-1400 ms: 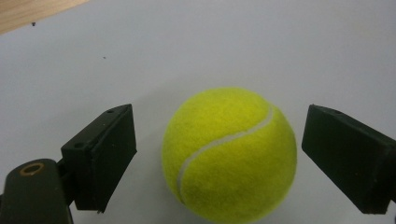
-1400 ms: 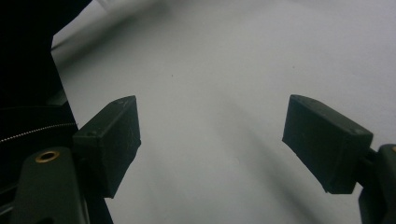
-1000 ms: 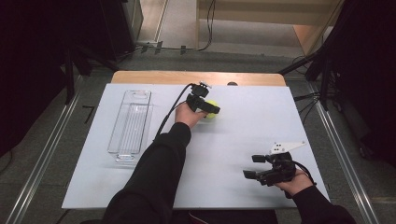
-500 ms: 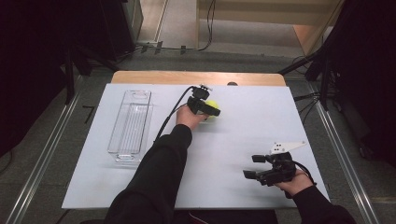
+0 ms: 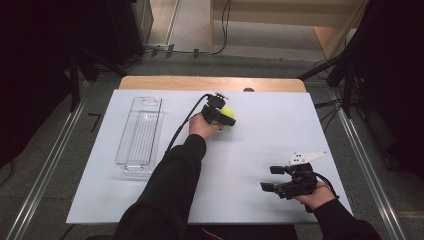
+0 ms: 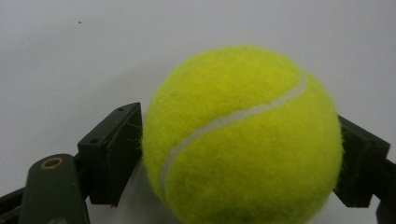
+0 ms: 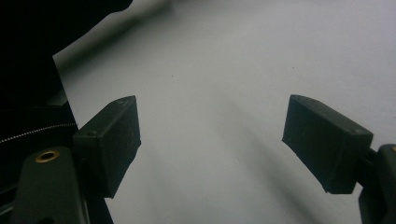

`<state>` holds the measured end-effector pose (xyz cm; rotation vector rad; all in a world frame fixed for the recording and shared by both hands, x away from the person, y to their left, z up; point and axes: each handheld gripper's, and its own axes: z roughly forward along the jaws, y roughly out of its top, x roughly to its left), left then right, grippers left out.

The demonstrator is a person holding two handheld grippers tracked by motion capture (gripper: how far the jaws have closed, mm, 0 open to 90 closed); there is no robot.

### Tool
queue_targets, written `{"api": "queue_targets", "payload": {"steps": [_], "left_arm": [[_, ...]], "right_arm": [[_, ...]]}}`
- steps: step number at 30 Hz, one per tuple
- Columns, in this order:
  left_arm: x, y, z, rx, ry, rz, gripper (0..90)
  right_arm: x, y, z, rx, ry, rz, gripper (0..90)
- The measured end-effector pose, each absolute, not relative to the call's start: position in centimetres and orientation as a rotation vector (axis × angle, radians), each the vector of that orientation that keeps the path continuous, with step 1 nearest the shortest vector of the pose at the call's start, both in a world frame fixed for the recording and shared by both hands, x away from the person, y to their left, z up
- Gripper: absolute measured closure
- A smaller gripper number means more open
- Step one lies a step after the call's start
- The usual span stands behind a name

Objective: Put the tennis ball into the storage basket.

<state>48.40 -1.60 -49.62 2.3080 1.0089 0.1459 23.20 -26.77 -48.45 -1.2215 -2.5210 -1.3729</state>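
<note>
Scene: 1 person at a white bench (image 5: 260,150), holding 2 hand-held grippers, seen from the high view and from both gripper views.

Thing in hand: a yellow tennis ball (image 6: 243,140), lying on the bench toward its far edge, a little left of the middle (image 5: 228,113).

Left gripper (image 5: 218,116): reaches forward over the ball; its jaws have just been closing, with the ball between them. In the left gripper view both jaws meet the felt on either side, so they read as clamped on the ball.

Right gripper (image 5: 280,186): hangs near the front right of the bench, well apart from the ball; its jaws stand wide apart with nothing between them (image 7: 210,149).

Key relation: the ball sits directly between the left jaws, bulging forward past them. A ball has no long axis, so the angle of grip matters little. The left hand is by far the nearer.

Clear tray (image 5: 140,134): lies to the left of the ball, long axis running front to back, apart from the left forearm.

Open room: bare bench lies between ball and tray and to the ball's right. The far edge is near, so a lift likely suits better than a push forward.
</note>
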Motion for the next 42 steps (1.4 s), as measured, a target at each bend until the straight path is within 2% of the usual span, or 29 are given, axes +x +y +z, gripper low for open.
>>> {"api": "queue_targets", "payload": {"steps": [4,42], "left_arm": [[48.34,-1.61,-49.52,2.301,0.995,0.136,25.3],[48.39,-1.31,-48.75,2.319,1.006,0.143,26.9]], "right_arm": [[23.21,-26.78,-48.45,-1.222,-2.521,-1.373,17.1],[23.22,-26.80,-48.46,-1.224,-2.522,-1.372,17.1]]}}
